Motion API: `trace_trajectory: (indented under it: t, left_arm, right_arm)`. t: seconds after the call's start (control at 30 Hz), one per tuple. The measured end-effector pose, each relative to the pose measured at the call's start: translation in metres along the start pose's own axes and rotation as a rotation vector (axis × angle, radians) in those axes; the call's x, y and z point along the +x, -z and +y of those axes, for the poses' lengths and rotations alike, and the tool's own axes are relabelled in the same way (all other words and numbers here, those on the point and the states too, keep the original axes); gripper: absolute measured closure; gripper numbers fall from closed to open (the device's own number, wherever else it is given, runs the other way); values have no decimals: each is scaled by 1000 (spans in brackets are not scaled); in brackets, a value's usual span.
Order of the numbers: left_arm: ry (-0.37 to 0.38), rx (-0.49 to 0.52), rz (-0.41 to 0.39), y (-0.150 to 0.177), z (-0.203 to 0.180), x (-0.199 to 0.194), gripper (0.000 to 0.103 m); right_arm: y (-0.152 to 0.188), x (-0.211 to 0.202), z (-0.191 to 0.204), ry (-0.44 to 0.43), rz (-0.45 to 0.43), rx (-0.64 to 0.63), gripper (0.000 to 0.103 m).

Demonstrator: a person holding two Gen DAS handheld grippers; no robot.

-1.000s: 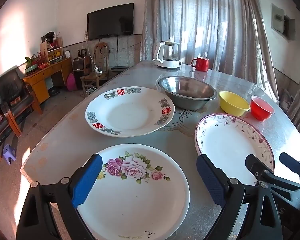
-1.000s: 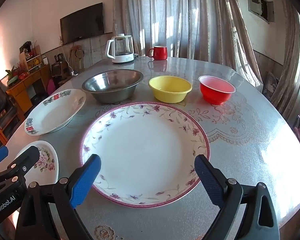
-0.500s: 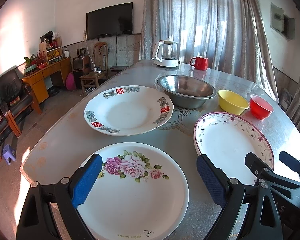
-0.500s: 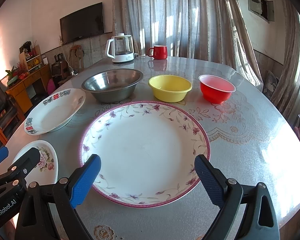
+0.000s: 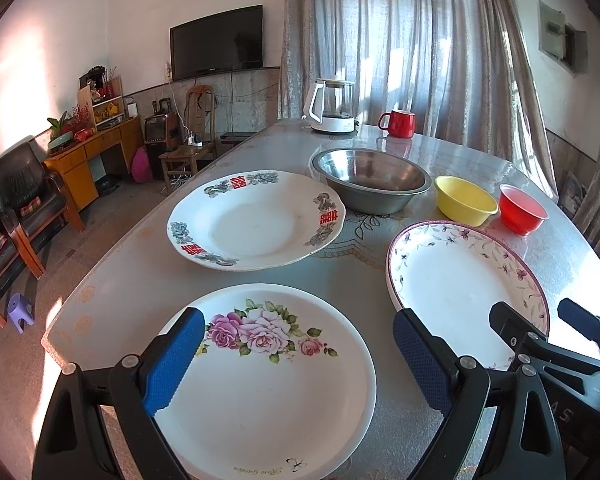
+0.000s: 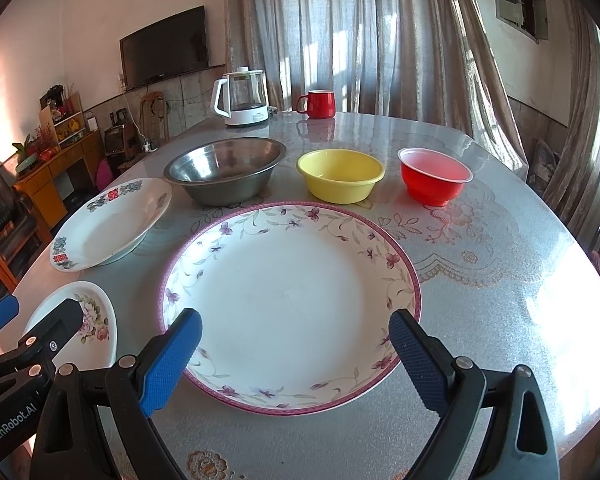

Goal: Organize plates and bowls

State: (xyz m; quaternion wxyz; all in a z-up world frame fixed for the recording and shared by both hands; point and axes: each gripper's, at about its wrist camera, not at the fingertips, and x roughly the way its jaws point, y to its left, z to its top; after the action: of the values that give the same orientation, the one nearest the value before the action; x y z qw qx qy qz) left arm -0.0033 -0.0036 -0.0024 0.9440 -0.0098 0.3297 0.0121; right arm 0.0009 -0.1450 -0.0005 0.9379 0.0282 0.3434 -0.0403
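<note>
A white plate with pink roses (image 5: 268,380) lies at the near table edge; my left gripper (image 5: 298,356) hangs open over it, holding nothing. A large plate with a purple floral rim (image 6: 292,304) lies in front of my right gripper (image 6: 294,354), which is open and empty over its near rim. A deep white plate with red characters (image 5: 256,220) sits further back on the left. Behind stand a steel bowl (image 6: 225,170), a yellow bowl (image 6: 340,174) and a red bowl (image 6: 434,174) in a row.
A glass kettle (image 6: 242,96) and a red mug (image 6: 318,104) stand at the far end of the table (image 6: 500,280). The table's rounded edge runs close on the left and right. Chairs and a cabinet stand on the floor to the left.
Both grippers have drifted very slightly; the plates and bowls have not moved.
</note>
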Motion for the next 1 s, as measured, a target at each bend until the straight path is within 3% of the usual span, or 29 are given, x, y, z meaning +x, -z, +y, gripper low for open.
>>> trace_trajectory:
  t: [1.0]
  left_arm:
    - [-3, 23, -14, -2, -4, -4, 7]
  right_arm:
    - [-1, -2, -2, -12, -3, 8, 6]
